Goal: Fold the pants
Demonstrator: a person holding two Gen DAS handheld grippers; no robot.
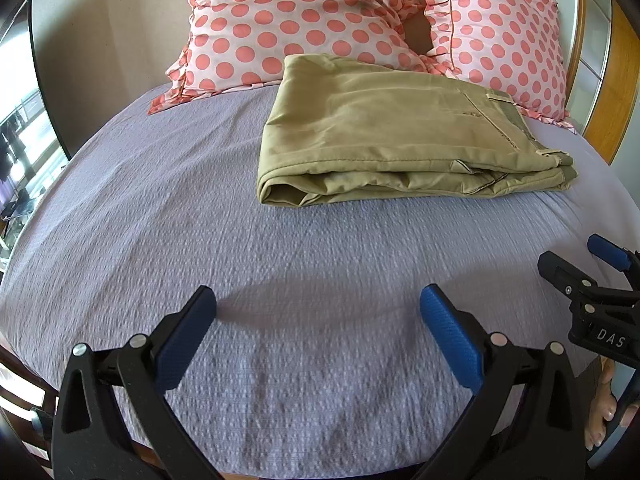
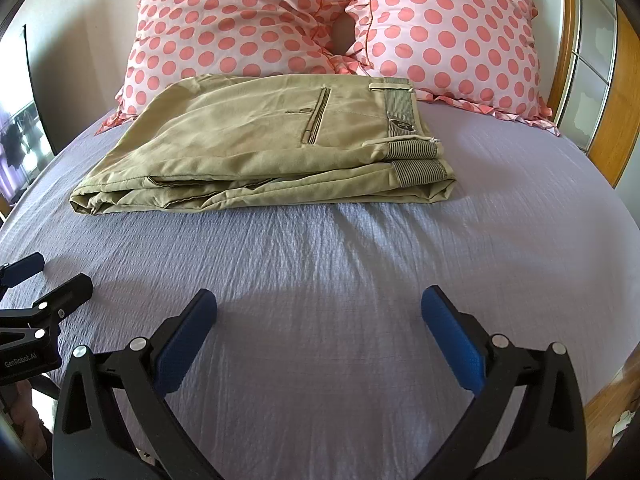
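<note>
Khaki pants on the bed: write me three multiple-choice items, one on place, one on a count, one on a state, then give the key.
1. Where do the khaki pants lie?
A. on the lilac bedspread, just before the pillows
B. on the floor
C. held in a tool

2. How many polka-dot pillows stand at the headboard?
A. one
B. two
C. four

3. How stand the left tool and right tool?
A. both shut on cloth
B. one open, one shut
C. both open, holding nothing

Key: 1 A, the folded stack rests on the spread; 2 B, two show side by side; 3 C, fingers wide apart over bare spread.
</note>
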